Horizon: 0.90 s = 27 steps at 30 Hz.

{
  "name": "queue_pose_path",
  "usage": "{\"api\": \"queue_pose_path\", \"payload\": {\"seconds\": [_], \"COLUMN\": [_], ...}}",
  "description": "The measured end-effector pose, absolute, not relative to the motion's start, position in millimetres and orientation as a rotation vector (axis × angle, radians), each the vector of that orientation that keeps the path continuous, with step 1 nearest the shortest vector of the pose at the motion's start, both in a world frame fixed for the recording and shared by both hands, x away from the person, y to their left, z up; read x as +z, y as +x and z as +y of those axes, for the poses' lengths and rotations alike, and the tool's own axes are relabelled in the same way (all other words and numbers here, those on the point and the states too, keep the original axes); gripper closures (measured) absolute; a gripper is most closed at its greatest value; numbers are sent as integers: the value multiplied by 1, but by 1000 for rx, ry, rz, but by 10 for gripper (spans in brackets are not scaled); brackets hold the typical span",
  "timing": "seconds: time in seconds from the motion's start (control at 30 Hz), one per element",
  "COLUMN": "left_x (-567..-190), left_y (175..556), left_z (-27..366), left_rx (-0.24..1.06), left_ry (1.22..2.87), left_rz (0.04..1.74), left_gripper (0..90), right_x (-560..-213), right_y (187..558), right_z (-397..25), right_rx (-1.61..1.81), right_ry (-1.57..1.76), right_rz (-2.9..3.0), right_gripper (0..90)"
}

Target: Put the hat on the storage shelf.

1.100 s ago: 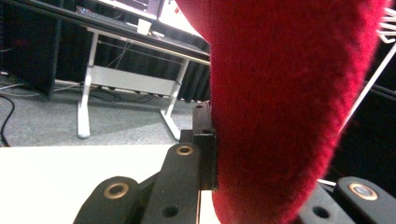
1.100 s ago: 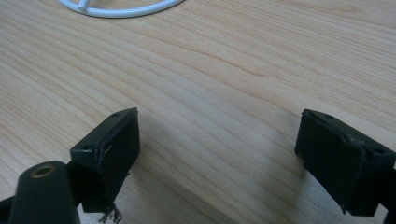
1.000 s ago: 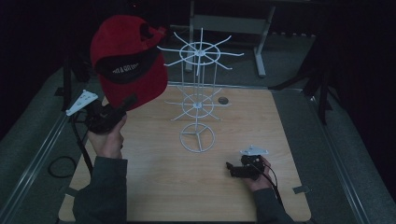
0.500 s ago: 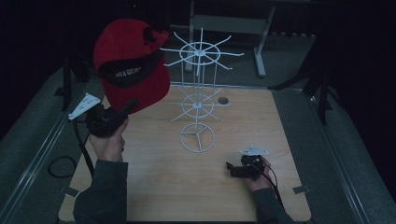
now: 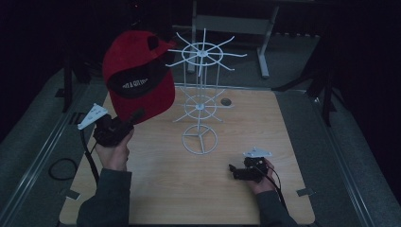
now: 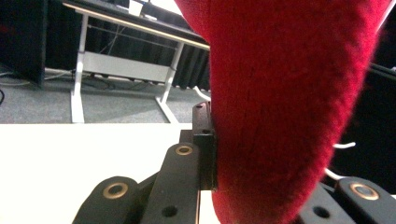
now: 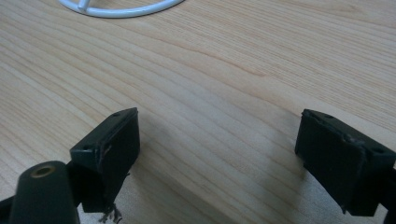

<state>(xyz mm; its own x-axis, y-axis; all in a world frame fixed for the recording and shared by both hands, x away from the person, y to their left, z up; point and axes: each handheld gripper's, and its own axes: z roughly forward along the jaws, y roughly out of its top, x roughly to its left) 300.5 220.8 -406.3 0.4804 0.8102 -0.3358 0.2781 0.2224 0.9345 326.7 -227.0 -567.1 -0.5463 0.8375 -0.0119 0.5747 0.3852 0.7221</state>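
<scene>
Right gripper (image 5: 232,171) rests low on the wooden table (image 5: 283,142) near the person, jaws spread wide with nothing between them (idle). Further out, the left gripper (image 5: 137,116) is clamped on the brim edge of the red cap (image 5: 137,75), which is held aloft — well above the table, just left of the white wire rack (image 5: 202,94). Judgement: the cap is being brought to an upper arm of the rack. Recommended: keep the grip firm, approach level, and slip the back opening over an arm tip without nudging the light stand — release only once seated.
</scene>
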Motion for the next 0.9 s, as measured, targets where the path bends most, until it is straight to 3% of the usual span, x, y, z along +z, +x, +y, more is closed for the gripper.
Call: {"api": "queue_pose_path", "payload": {"seconds": [0.63,0.73,0.8,0.9], "left_x": [-439,-439,-438,-437], "left_y": [302,302,302,302], "left_z": [207,209,211,212], "left_rx": [443,453,459,461], "left_ry": [1450,1446,1430,1426], "left_rz": [1080,1082,1089,1091], "left_gripper": [825,803,704,649], "right_x": [-567,-567,-567,-567], "right_y": [327,327,327,327], "right_z": [-227,-227,-227,-227], "right_rx": [961,962,962,962], "right_ry": [1221,1225,1223,1224], "right_rz": [2272,2273,2273,2273], "right_gripper": [137,137,137,137]}}
